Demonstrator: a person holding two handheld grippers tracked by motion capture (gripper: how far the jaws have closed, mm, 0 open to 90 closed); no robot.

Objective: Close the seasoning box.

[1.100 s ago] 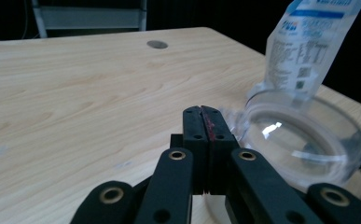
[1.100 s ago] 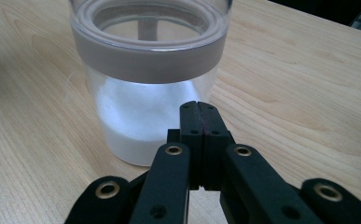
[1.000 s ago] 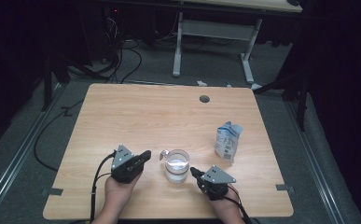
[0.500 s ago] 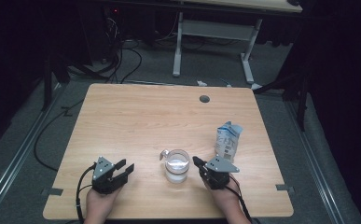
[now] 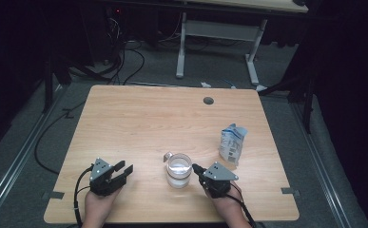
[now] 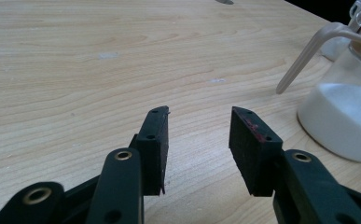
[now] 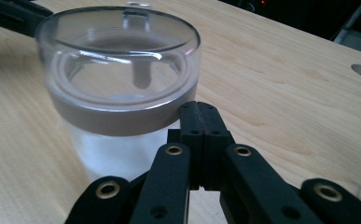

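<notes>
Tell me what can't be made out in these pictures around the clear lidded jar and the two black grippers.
- Print on the small blue and white carton: too small in the high view.
- White filling of the clear lidded jar: sugar, salt or other, frosted glass blurs it in the right gripper view.
- Jar top in the left gripper view: cut off by the right edge.
- Whether the shut right gripper touches the jar: unclear.

A crumpled blue-and-white carton [image 5: 232,144] stands upright near the right edge of the wooden bench [image 5: 139,123], a grommet hole [image 5: 208,100] behind it.
</notes>
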